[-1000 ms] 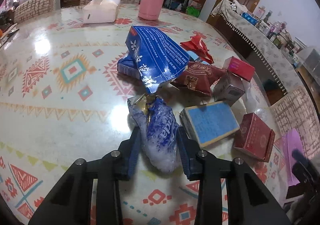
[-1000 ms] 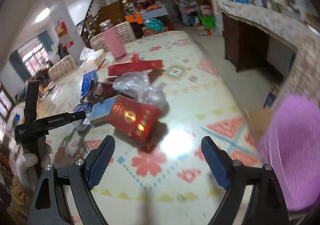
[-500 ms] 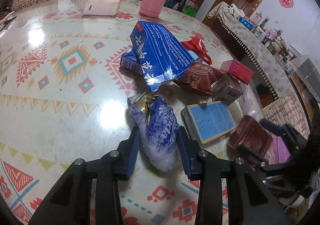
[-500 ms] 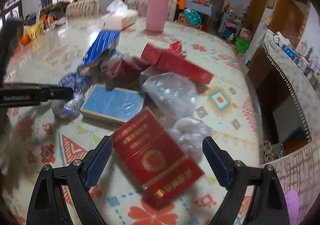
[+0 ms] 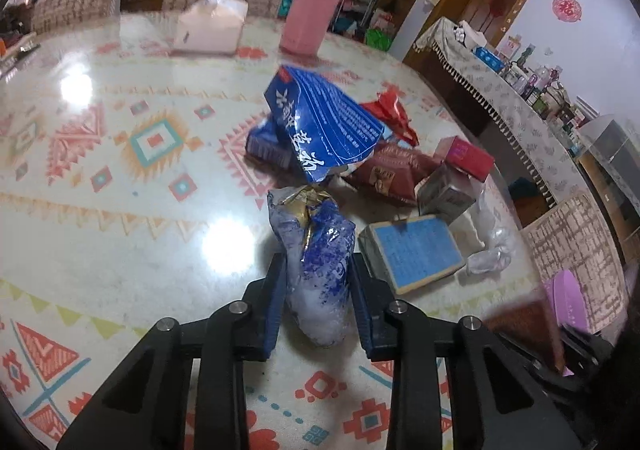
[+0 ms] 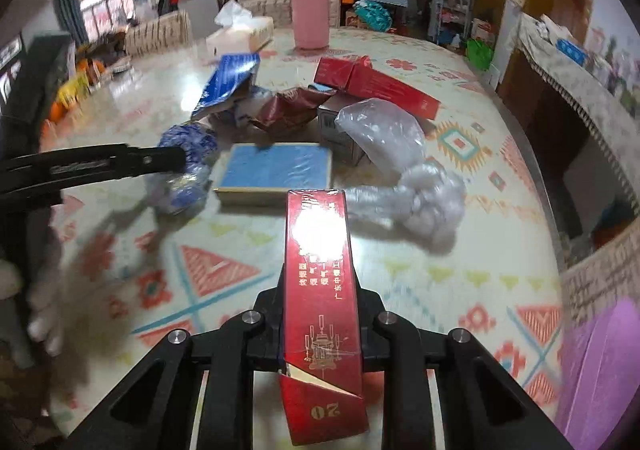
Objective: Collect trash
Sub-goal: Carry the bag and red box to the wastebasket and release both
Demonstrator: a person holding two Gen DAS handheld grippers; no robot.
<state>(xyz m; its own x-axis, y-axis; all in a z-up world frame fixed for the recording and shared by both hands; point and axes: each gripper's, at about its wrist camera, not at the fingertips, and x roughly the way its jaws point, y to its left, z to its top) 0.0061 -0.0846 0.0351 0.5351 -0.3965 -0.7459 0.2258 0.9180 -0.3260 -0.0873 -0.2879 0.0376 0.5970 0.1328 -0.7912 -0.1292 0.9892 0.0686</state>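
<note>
Far left on the patterned bench (image 5: pixel 120 218), a white tissue box (image 5: pixel 210 28) stands beside a pink bottle (image 5: pixel 311 8) near the far edge. In the left wrist view, the left hand-held gripper (image 5: pixel 318 304) is clamped on a crumpled blue-and-white wrapper (image 5: pixel 316 246), its pads pressed against both sides of it near the bench surface. Just beyond the wrapper leans a torn blue bag (image 5: pixel 324 126), with a red scrap (image 5: pixel 390 112) and a dark red pouch (image 5: pixel 390 172) to its right. Right of the wrapper lies a flat blue-topped box (image 5: pixel 414 250), and past it a small grey carton (image 5: pixel 444 196), a red box (image 5: pixel 466 158) and clear crumpled plastic (image 5: pixel 490 250). A purple bin (image 5: pixel 570 300) shows at the near right, off the bench edge. In the right wrist view, the right hand-held gripper (image 6: pixel 320 324) grips a long red carton (image 6: pixel 320 290) by its narrow sides, held above the bench and pointing away toward the blue-topped box, with a knotted clear plastic bag (image 6: pixel 420 198) just to its right.
</note>
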